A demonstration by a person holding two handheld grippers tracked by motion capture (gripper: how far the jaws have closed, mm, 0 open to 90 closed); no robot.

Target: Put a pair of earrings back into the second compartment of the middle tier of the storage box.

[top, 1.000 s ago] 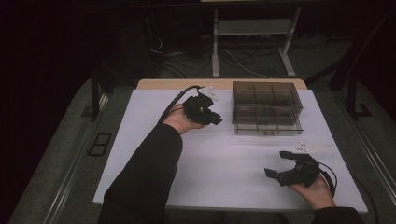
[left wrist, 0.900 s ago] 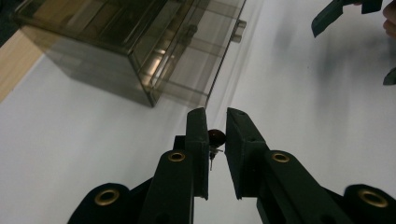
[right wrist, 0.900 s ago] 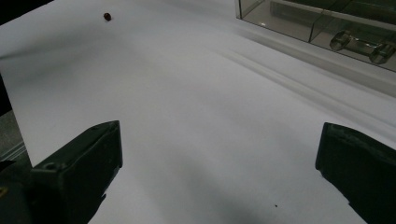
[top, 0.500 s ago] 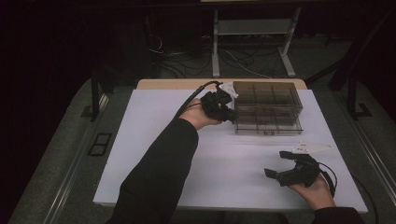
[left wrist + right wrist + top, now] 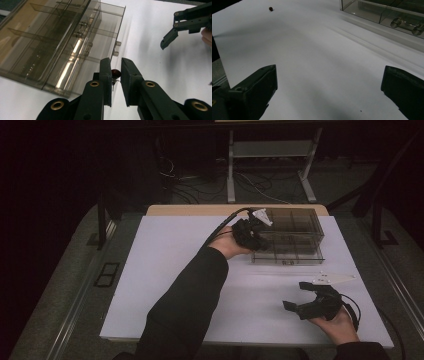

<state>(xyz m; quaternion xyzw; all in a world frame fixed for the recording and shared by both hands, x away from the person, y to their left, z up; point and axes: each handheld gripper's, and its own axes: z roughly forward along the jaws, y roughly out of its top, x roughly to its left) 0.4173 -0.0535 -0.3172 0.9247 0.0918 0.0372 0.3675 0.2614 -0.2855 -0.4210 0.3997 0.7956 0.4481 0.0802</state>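
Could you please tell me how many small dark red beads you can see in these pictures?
2: one bead sits between the left gripper jaws beside the clear drawer box; another lies on the white table, far from the right gripper. Others may be hidden.

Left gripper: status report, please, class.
Left gripper shut on small dark red bead, beside clear drawer box. Right gripper open, idle. Nothing in the way.

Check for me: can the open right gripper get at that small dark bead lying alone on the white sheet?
Probably yes. The right gripper stands wide open, and the bead lies on bare white sheet ahead of it, well apart from the clear drawer box.
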